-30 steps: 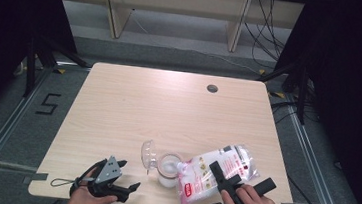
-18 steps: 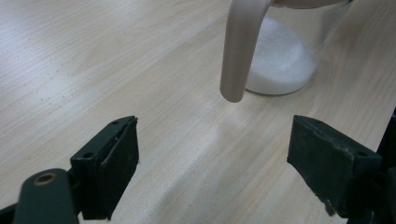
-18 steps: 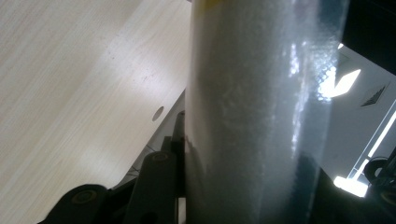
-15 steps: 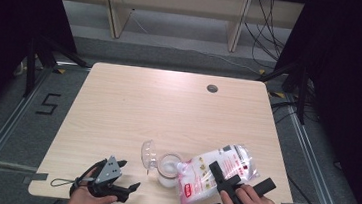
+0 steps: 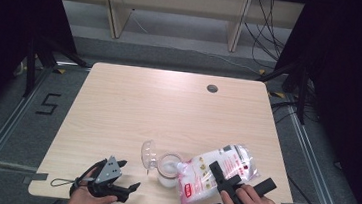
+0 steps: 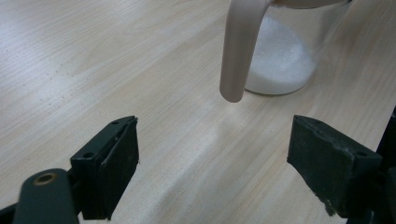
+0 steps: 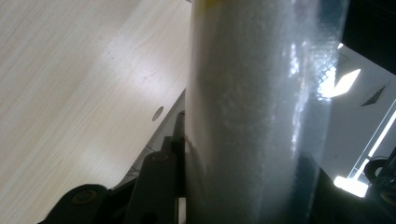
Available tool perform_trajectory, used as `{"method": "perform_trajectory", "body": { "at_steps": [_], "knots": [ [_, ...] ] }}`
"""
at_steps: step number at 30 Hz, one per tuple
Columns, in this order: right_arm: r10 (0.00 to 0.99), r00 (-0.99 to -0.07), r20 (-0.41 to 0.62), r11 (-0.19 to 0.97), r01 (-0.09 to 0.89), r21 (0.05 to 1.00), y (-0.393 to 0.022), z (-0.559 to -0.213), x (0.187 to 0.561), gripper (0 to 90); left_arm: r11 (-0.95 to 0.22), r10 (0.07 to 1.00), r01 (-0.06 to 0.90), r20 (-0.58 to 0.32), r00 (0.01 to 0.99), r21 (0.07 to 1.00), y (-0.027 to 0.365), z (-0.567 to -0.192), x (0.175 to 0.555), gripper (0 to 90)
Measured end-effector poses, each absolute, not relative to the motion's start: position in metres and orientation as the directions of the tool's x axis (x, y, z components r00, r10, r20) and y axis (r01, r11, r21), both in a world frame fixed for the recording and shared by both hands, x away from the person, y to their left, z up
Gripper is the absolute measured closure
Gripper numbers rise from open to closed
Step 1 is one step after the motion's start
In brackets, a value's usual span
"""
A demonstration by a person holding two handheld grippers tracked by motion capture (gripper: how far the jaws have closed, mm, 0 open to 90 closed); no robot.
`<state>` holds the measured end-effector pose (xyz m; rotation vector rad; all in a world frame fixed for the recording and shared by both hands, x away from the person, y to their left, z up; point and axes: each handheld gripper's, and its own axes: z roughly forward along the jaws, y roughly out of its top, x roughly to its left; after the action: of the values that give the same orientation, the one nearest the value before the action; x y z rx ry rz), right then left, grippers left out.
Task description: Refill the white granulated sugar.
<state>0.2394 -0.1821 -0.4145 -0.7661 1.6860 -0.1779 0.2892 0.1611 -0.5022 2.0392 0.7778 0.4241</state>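
A jar [image 5: 168, 169] stands near the worktop's [image 5: 168, 111] front edge, its lid [image 5: 148, 154] just to its left, a bag [image 5: 215, 173] leaning against its right side.

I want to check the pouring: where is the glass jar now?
In the high view, the glass jar stands near the table's front edge, directly left of the tilted bag.

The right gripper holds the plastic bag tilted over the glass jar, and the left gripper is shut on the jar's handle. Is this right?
Not quite. The left gripper is open and holds nothing; the left gripper view shows the jar's handle beyond its jaws. The right gripper does hold the plastic bag tilted over the glass jar.
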Motion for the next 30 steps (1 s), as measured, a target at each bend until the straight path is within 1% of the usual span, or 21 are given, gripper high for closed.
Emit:
{"method": "perform_trajectory", "body": {
  "at_steps": [4, 14, 15, 16, 30],
  "knots": [
    [-0.549, -0.069, -0.833, 0.782, -0.393, -0.483, -0.1828, -0.4161, 0.2399, 69.8, -0.413, 0.669, 0.370, 0.002, 0.743, 0.833, 0.1613, -0.5021, 0.2892, 16.2],
    [-0.547, -0.073, -0.834, 0.784, -0.394, -0.480, -0.1827, -0.4161, 0.2399, 69.9, -0.408, 0.670, 0.370, -0.002, 0.742, 0.835, 0.1611, -0.5022, 0.2891, 16.2],
    [-0.572, -0.073, -0.817, 0.769, -0.392, -0.504, -0.1829, -0.4148, 0.2396, 69.9, -0.408, 0.670, 0.370, -0.001, 0.743, 0.835, 0.1611, -0.5022, 0.2891, 16.2],
    [-0.545, -0.071, -0.835, 0.784, -0.397, -0.478, -0.1829, -0.4156, 0.2397, 69.9, -0.408, 0.670, 0.370, -0.001, 0.742, 0.835, 0.1611, -0.5021, 0.2891, 16.2],
    [-0.540, -0.077, -0.838, 0.787, -0.400, -0.470, -0.1841, -0.4151, 0.2401, 70.1, -0.414, 0.667, 0.374, -0.003, 0.745, 0.830, 0.1616, -0.5014, 0.2889, 16.2]
  ]
}}
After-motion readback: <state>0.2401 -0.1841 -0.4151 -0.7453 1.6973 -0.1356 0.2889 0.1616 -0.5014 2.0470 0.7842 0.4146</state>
